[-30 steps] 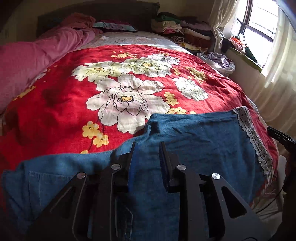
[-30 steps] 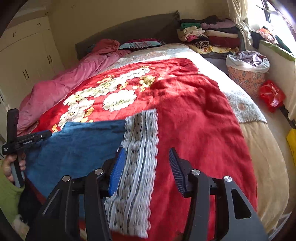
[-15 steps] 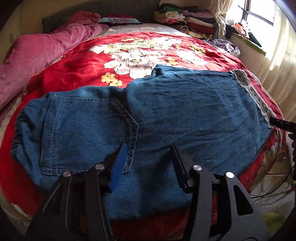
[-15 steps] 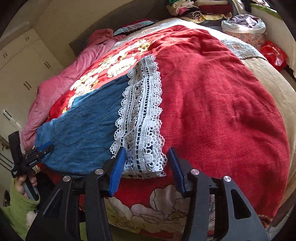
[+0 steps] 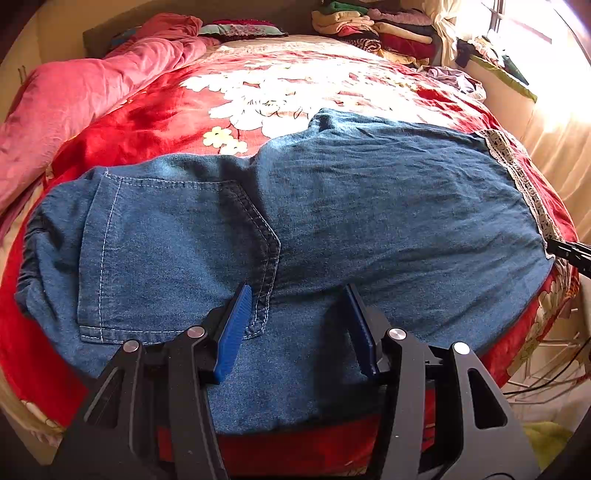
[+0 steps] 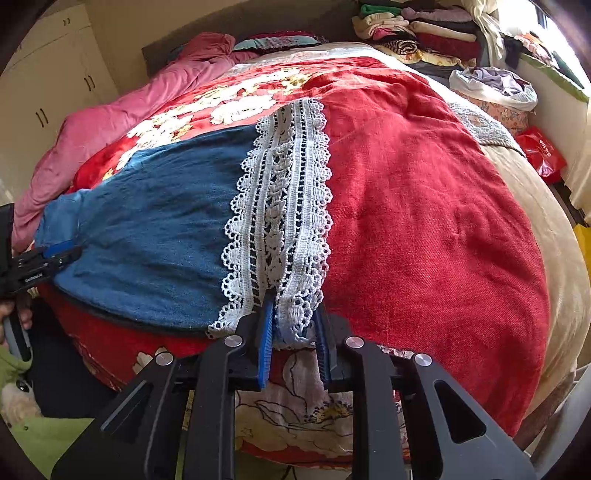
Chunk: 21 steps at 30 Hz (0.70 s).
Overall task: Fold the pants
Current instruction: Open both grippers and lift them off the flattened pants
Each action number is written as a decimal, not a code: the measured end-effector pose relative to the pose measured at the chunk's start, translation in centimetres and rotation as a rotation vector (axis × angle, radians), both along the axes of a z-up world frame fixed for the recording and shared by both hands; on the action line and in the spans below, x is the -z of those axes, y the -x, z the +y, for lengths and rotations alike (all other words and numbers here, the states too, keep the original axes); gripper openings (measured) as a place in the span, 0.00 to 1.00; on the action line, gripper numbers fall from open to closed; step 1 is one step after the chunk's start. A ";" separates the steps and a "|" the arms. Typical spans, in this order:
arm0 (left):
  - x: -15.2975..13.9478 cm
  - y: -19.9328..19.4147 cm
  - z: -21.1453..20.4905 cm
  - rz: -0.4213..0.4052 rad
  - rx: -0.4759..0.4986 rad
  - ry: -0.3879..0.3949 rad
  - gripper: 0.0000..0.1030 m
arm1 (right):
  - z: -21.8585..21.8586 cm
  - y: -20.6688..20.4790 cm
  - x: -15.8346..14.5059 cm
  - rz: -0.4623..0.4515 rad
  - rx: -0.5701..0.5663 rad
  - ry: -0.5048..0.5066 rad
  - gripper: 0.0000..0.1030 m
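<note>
Blue denim pants (image 5: 369,206) lie flat across the near end of the bed, back pocket (image 5: 166,251) up at the left. A white lace hem (image 6: 284,206) trims the right end. My left gripper (image 5: 299,317) hovers open over the near edge by the pocket seam, with denim under the gap and neither pad pressing. My right gripper (image 6: 293,325) is closing on the near corner of the lace hem, which is bunched between both blue pads. The right gripper's tip (image 5: 569,253) also shows in the left wrist view. The left gripper (image 6: 61,253) shows in the right wrist view, in a person's hand (image 6: 14,314).
A red floral bedspread (image 5: 147,122) covers the bed, with a pink duvet (image 5: 74,103) heaped along the left. Folded clothes (image 5: 373,29) are stacked at the head end. A laundry basket (image 6: 495,88) and a red bag (image 6: 541,153) sit on the floor at the right.
Both grippers came down toward the near edge of the pants. The left jaws spread from nearly shut to open. The right jaws narrowed from wide apart onto the lace hem.
</note>
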<state>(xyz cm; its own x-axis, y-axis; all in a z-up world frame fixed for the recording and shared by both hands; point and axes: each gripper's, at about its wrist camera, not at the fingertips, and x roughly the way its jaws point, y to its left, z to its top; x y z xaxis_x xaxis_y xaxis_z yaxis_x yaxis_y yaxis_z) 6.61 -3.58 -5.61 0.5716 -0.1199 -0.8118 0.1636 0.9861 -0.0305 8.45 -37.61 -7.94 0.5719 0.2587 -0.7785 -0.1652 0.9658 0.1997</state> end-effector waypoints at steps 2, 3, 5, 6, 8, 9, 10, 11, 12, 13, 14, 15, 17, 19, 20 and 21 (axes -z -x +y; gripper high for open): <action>0.0 0.0 0.0 0.001 0.000 0.002 0.42 | -0.2 0.1 -0.2 0.001 -0.005 -0.003 0.20; 0.0 0.0 0.0 0.000 0.000 0.003 0.42 | -0.3 0.0 -0.4 0.004 -0.003 -0.009 0.23; -0.1 0.1 0.1 -0.006 0.000 0.012 0.43 | -0.9 0.3 -1.2 0.003 0.016 -0.023 0.34; -0.4 0.3 0.2 -0.016 -0.003 0.020 0.43 | -1.1 0.5 -1.8 -0.007 0.032 -0.017 0.42; -1.3 0.8 0.8 -0.040 -0.021 0.042 0.48 | -1.5 1.2 -3.4 -0.061 0.053 -0.006 0.43; -1.7 1.1 1.1 -0.050 -0.026 0.055 0.50 | -1.6 1.6 -4.2 -0.091 0.060 -0.003 0.43; -2.2 1.3 1.3 -0.060 -0.030 0.063 0.50 | -1.4 1.9 -5.0 -0.118 0.060 0.001 0.43; -2.7 1.6 1.5 -0.074 -0.037 0.066 0.50 | -1.1 2.1 -5.6 -0.141 0.053 0.009 0.44; -3.2 1.7 1.6 -0.086 -0.042 0.068 0.52 | -0.6 2.3 -6.1 -0.163 0.041 0.015 0.47; -3.5 1.8 1.6 -0.095 -0.044 0.069 0.52 | 0.1 2.3 -6.5 -0.179 0.027 0.020 0.48; -3.8 1.8 1.4 -0.104 -0.042 0.066 0.53 | 0.9 2.3 -6.8 -0.192 0.007 0.023 0.49; -4.1 1.8 1.0 -0.109 -0.037 0.063 0.56 | 1.9 2.3 -6.9 -0.200 -0.023 0.025 0.49; -4.2 1.6 -0.1 -0.107 -0.009 0.053 0.57 | 4.2 2.0 -6.9 -0.214 -0.081 0.045 0.50; -4.1 1.4 -1.6 -0.101 0.032 0.039 0.59 | 6.5 1.5 -6.3 -0.216 -0.134 0.071 0.53; -3.9 1.3 -2.7 -0.099 0.061 0.030 0.60 | 7.5 1.2 -5.9 -0.211 -0.155 0.087 0.53; -3.8 1.1 -3.6 -0.101 0.086 0.024 0.63 | 8.3 0.9 -5.4 -0.202 -0.167 0.100 0.53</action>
<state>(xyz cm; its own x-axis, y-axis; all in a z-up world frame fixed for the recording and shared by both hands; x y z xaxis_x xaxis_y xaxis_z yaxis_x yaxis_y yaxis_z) 5.47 -7.15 -1.82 0.6372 -0.1906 -0.7467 0.2511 0.9674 -0.0326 7.55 -29.30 -2.54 0.6743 0.2901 -0.6791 -0.3502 0.9353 0.0518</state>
